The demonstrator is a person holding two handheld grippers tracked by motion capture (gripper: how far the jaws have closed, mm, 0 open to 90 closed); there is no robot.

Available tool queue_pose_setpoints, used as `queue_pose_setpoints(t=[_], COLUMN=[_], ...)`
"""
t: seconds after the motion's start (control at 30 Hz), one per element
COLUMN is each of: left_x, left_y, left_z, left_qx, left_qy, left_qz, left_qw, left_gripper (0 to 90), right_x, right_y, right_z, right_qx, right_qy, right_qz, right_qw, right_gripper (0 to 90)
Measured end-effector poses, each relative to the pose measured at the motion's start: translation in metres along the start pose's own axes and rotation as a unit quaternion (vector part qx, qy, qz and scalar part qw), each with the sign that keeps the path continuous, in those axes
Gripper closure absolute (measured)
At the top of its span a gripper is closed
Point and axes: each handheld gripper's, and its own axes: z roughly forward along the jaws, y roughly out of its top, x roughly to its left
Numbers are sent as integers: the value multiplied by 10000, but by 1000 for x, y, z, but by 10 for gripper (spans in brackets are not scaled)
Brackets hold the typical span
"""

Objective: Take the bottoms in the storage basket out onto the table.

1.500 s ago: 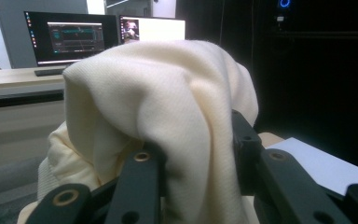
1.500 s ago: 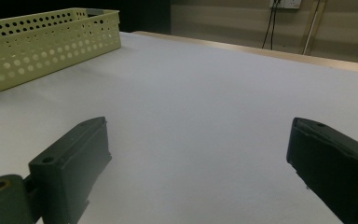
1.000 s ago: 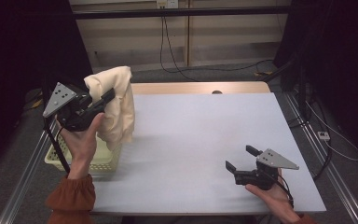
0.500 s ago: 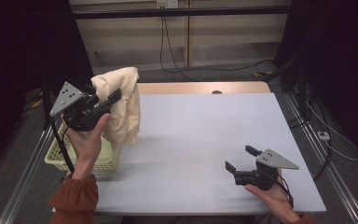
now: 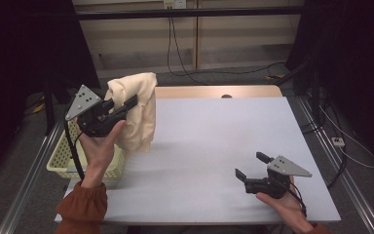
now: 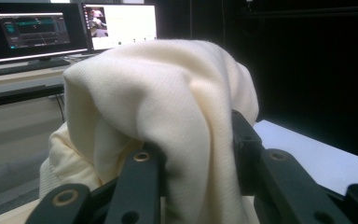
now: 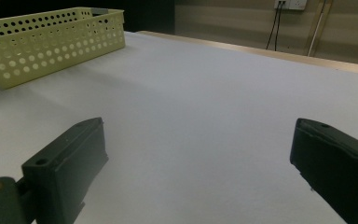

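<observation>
A cream knitted cloth (image 5: 136,109) hangs in the air at the table's left edge, bunched over my left gripper (image 5: 126,104), which is shut on it. In the left gripper view the cloth (image 6: 168,116) drapes over both black jaws and hides their tips. Its lower end hangs just above the white table (image 5: 214,141). My right gripper (image 5: 251,165) rests low over the table near the front right, held in a hand, open with nothing between its jaws. Its two fingers (image 7: 70,163) stand wide apart over bare table (image 7: 200,107).
A pale yellow perforated basket (image 5: 70,158) sits at the table's left edge, below the left hand; the basket (image 7: 42,42) also shows far left in the right gripper view. Monitors (image 6: 74,25) stand beyond the cloth. Metal rails run along both table sides.
My left gripper has carried the cloth rightward from above the basket toward the table. The right gripper has stayed still.
</observation>
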Motion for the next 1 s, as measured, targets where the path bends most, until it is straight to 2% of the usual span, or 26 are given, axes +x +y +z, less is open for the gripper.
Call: queue_pose_setpoints(t=[0.17,0.27,0.7,0.77,1.0], left_x=[-5,-7,-16,-16,-23], left_y=[2,4,9,10,11], left_z=[7,10,22,24,34], left_qx=[-3,31,-60,-27,-26], left_qy=[-68,-117,-259,-302,-428], left_qz=[-12,55,-26,29,11], left_qw=[10000,9999,9996,9995,9991], left_gripper=[699,699,699,699,699], right_x=[0,0,1,1,1], right_y=[0,0,1,1,0], right_z=[1,1,3,3,4], right_qx=[-7,-7,5,6,17], right_qy=[-2,9,52,49,47], right_qz=[-11,-18,-24,-13,-14], right_qw=[10000,10000,10000,10000,10000], right_gripper=[38,39,39,39,39])
